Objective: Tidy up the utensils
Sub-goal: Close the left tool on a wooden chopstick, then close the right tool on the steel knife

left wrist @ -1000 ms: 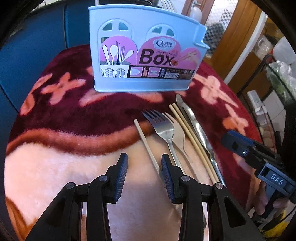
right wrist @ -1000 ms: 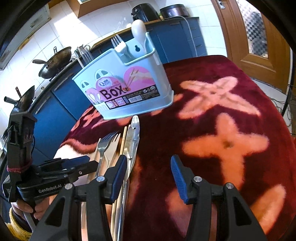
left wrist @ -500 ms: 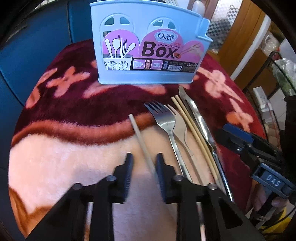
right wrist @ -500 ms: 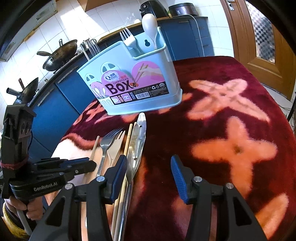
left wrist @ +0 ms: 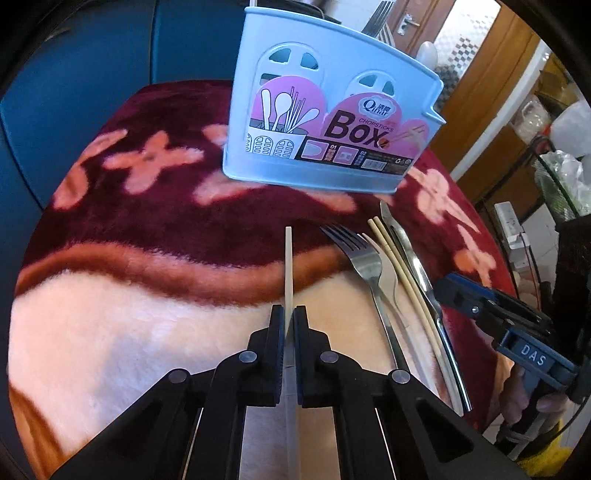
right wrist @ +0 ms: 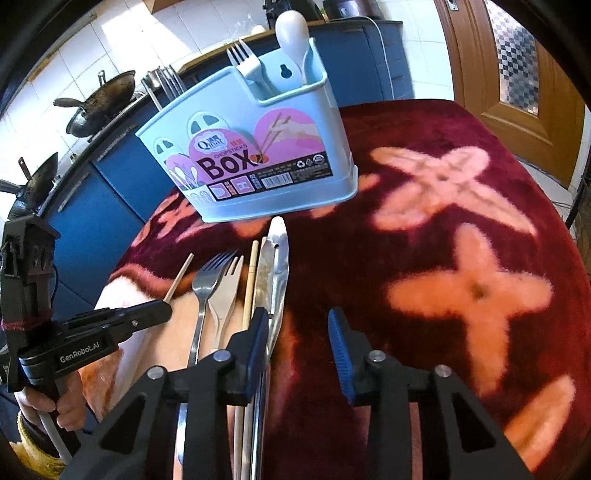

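My left gripper (left wrist: 289, 321) is shut on a pale single chopstick (left wrist: 288, 258) that points toward the light blue utensil box (left wrist: 328, 122). To its right on the blanket lie a steel fork (left wrist: 369, 266), a second fork under it, a pair of chopsticks (left wrist: 399, 269) and a table knife (left wrist: 417, 266). In the right wrist view my right gripper (right wrist: 297, 328) is open and empty, its left finger over the knife (right wrist: 277, 258). The box (right wrist: 258, 166) holds a white spoon (right wrist: 293, 27) and forks. The left gripper (right wrist: 147, 314) shows there gripping the chopstick (right wrist: 179, 271).
The table is covered by a maroon and pink plush blanket (right wrist: 461, 258). Blue cabinets (right wrist: 103, 206) with woks (right wrist: 96, 107) stand behind the box. A wooden door (right wrist: 517, 74) is at the far right. A rack with bags (left wrist: 554, 166) stands right of the table.
My left gripper has closed on the single chopstick and turned it to point straight ahead. The right gripper stayed open and crept slightly forward over the knife.
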A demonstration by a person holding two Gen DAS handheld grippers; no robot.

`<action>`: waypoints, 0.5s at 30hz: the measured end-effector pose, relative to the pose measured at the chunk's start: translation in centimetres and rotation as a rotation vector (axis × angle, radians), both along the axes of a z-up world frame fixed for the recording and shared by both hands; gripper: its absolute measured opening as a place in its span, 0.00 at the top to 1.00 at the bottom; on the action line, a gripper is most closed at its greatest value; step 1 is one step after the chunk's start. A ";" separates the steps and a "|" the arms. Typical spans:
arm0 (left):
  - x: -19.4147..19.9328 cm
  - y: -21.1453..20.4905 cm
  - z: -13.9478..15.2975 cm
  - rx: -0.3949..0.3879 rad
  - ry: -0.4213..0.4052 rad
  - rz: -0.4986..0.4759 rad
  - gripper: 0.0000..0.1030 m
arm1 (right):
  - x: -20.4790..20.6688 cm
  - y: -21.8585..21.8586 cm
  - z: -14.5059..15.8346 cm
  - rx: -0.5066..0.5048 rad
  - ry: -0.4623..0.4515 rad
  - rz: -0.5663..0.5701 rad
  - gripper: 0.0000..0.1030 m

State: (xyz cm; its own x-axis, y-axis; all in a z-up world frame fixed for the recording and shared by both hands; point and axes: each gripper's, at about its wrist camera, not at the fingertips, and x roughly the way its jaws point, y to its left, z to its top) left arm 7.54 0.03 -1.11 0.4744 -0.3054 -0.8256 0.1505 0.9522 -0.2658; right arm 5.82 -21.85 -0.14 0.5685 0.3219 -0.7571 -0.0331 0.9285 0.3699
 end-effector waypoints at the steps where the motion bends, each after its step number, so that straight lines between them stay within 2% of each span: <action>1: 0.1 0.1 -0.1 -0.003 -0.003 -0.006 0.96 | 0.2 0.1 0.0 -0.001 0.009 0.003 0.64; 5: 0.4 0.5 -0.4 -0.027 -0.014 -0.026 0.95 | 1.0 0.6 -0.1 -0.007 0.039 0.009 0.64; 15: 0.7 1.6 -1.1 -0.124 -0.025 -0.062 0.93 | 2.5 3.2 0.4 -0.168 0.077 0.044 0.73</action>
State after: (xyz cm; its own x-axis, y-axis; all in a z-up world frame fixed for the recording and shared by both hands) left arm 8.21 1.67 -2.19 0.4718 -0.4337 -0.7676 0.2161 0.9010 -0.3763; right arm 8.27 -18.66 0.21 0.4948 0.2106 -0.8431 -0.0529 0.9757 0.2127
